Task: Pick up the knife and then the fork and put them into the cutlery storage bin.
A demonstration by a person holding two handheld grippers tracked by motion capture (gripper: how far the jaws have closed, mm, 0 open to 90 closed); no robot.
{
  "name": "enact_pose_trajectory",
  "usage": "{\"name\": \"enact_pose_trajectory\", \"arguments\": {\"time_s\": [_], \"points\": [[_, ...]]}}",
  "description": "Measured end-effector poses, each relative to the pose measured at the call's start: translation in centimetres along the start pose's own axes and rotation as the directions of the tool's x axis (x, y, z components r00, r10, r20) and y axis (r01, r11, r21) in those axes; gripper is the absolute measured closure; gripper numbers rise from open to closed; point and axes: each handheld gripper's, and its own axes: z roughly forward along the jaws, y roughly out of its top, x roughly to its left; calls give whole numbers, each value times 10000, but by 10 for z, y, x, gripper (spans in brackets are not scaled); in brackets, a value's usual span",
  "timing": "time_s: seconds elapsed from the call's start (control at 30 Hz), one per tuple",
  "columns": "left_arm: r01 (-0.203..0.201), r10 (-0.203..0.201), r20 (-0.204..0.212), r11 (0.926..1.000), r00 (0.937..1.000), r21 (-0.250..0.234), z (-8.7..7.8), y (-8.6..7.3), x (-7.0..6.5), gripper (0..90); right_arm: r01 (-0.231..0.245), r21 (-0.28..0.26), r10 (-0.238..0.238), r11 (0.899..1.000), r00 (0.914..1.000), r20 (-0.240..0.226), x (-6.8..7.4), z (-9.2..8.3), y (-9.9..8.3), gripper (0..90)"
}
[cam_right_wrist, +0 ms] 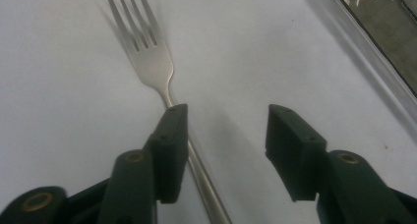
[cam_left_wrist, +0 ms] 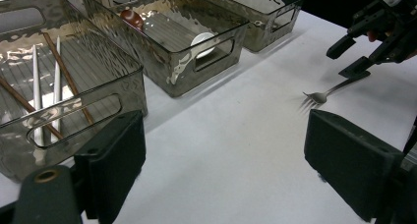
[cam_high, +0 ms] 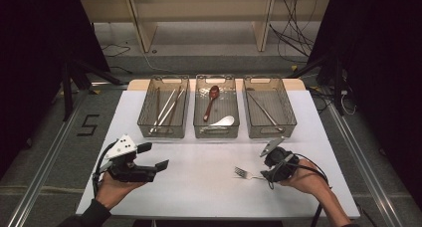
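Bins (cam_high: pixel 163 130) hold chopsticks (cam_high: pixel 166 109), spoons (cam_high: pixel 212 100); both grippers' fingers (cam_right_wrist: pixel 172 135) open, empty.

Overhead light is brightening the white desk (cam_high: pixel 199 187) evenly while the surroundings are lying in near darkness. Glare is rippling across the clear bins (cam_left_wrist: pixel 162 42), and the fork (cam_right_wrist: pixel 147 52) is casting a soft shadow. Nearby jaws are looking slightly blurred.
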Motion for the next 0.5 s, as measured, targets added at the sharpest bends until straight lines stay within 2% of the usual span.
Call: {"name": "enact_pose_trajectory", "arguments": {"time_s": [0.1,0.23,0.37,0.43,0.5], "points": [[-8,8,-4,10000,10000,25,0,0,0,153,-35,289,44,9996,9995,-307,-1,3,3,435],[-8,8,0,10000,10000,34,0,0,0,153,238,722,-193,9971,9979,-612,0,8,7,435],[-8,8,-1,10000,10000,24,1,0,0,153,583,1070,-500,9925,9956,-789,1,12,10,496],[-6,6,0,10000,10000,19,0,0,0,153,544,1256,-433,9906,9950,-895,2,13,11,542],[-6,6,-4,10000,10000,20,0,0,0,153,705,1324,-570,9887,9930,-1034,1,15,10,571]]}}
